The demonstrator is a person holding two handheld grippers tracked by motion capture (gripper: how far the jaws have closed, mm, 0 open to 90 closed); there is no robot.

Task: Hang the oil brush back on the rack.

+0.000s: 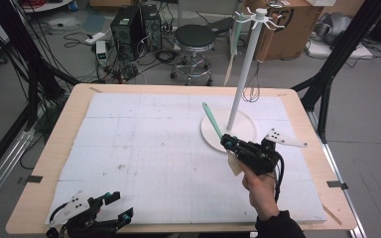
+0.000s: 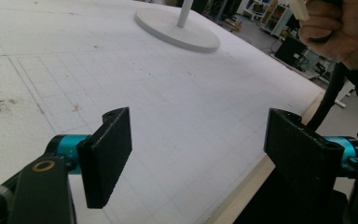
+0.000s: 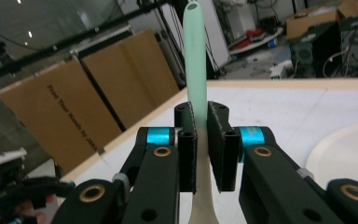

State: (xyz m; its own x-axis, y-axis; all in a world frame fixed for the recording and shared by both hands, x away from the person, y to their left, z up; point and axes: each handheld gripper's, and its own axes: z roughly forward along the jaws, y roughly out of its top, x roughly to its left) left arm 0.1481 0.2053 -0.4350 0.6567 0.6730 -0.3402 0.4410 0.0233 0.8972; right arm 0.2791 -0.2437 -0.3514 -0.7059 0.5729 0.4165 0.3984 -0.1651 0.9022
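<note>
left gripper (image 1: 113, 208) sits at the near left corner of the worktop (image 1: 49, 163), jaws spread wide, nothing between them, just white foam mat (image 2: 168, 93) in the gap; idle from the look of it

right gripper (image 1: 226, 144) is up over the right half of the mat, near edge of the stand base (image 1: 213, 136), jaws pinched shut on the spatula (image 1: 211, 119); grip sits low on the mint-green handle, right where it runs into the cream blade end; in the right gripper view the handle (image 3: 196, 70) stands up out of the jaws, hang-hole at the top, cream part dropping below the pads (image 3: 219, 140)

handling guess: light utensil, handle stiff enough to stand clear of the jaws without visible sag; surface looks like smooth silicone or plastic, so could pivot or slip in a flat two-pad pinch if bumped; blade end probably softer; not fragile; the current hold leaves the hole end free, which is what you'd want for hooking it; one pinch point on a long lever means the tip will swing with any wrist roll

farther back: white stand pole (image 1: 245, 64) rises from the base to a ring of hooks (image 1: 263, 17); another utensil (image 1: 234, 44) already hangs there on the left side; hook gaps look small, so aiming the hole likely needs a slow approach
</note>
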